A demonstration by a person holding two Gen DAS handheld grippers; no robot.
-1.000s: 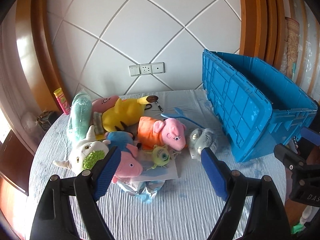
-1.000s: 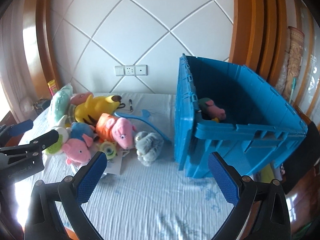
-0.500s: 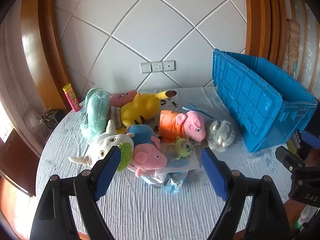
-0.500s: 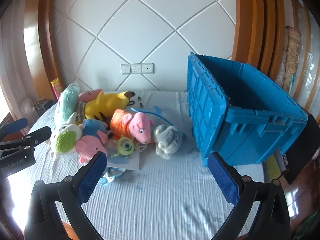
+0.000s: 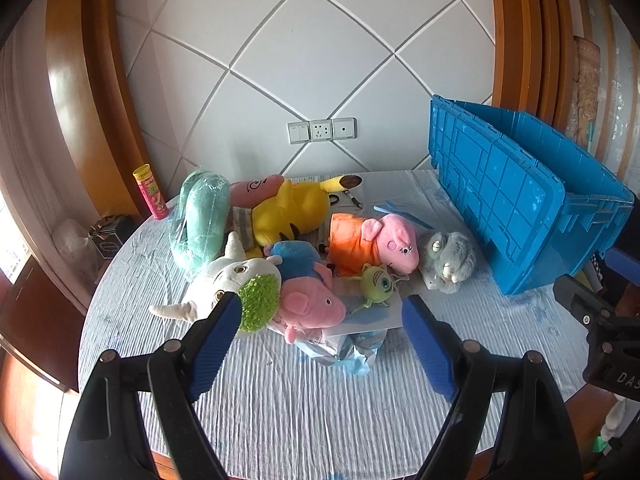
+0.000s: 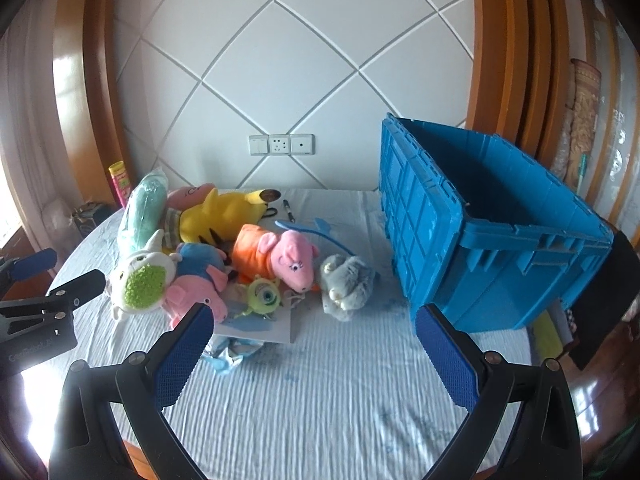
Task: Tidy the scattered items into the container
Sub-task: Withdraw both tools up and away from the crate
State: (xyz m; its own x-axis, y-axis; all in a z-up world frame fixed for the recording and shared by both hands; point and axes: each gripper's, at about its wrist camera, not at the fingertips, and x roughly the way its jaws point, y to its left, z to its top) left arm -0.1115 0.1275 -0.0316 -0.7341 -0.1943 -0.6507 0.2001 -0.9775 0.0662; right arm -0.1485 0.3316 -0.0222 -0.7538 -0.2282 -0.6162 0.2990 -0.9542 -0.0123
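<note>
A heap of plush toys lies on a round table with a pale cloth point(image 5: 304, 400): a yellow one point(image 5: 288, 210), an orange-and-pink pig point(image 5: 372, 242), a blue-and-pink pig point(image 5: 308, 292), a white one with a green patch point(image 5: 236, 286), a small green one-eyed toy point(image 5: 378, 280) and a grey one point(image 5: 448, 258). A blue crate point(image 5: 516, 196) stands at the table's right. My left gripper point(image 5: 320, 340) hangs open before the heap, holding nothing. My right gripper point(image 6: 314, 344) is open and empty too, between the toys and the blue crate point(image 6: 492, 232).
A teal wrapped plush point(image 5: 200, 216), a pink plush point(image 5: 256, 188), a pen point(image 5: 354, 199), a blue strip point(image 6: 316, 232), white paper and crumpled plastic point(image 5: 340, 350) lie among the toys. A yellow-pink tube point(image 5: 150, 190) stands back left. A wall with sockets rises behind.
Both views have slid left and pulled back: the toys and crate moved right in the pictures. The crate's inside, seen with a toy in it earlier, is now out of sight. Both grippers stayed open.
</note>
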